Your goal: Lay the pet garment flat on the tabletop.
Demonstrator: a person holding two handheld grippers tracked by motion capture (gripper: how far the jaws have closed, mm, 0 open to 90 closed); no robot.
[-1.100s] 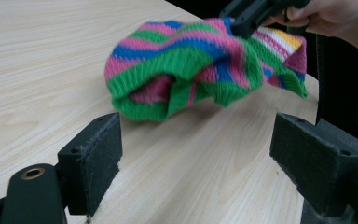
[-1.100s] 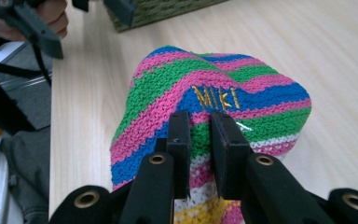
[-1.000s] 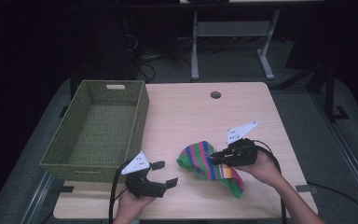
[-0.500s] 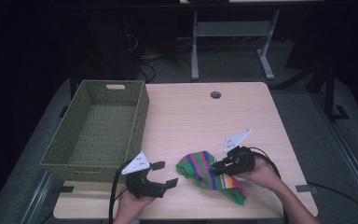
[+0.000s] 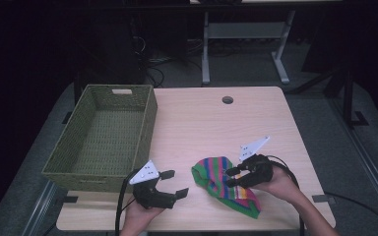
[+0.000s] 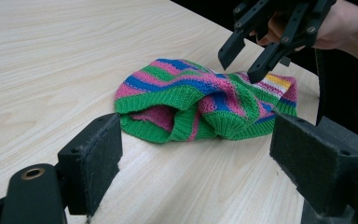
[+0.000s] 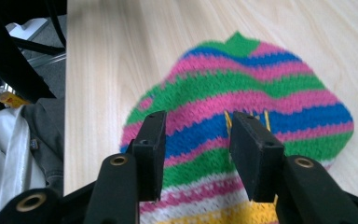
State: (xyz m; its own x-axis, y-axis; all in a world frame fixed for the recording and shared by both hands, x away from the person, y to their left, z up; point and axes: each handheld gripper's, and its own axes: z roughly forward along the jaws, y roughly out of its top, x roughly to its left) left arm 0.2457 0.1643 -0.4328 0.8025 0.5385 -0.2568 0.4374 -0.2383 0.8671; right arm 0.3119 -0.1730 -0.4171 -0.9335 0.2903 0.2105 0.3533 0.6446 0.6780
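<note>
Striped knit hat sitting on the worktop, two claws around it

Far left there's a green woven basket on the worktop, looks like nothing in it; next over, the left claw is at the near edge, jaws spread wide with nothing between them, pointing across at the hat but clearly apart from it; then the striped knit hat lies crumpled flat on the wood near the front edge, pink, green and blue bands with a green ribbed cuff; right of that, the right claw hangs just over the hat's right part, its jaws have just been opening and now stand partly spread above the knit, not pinching it
</note>
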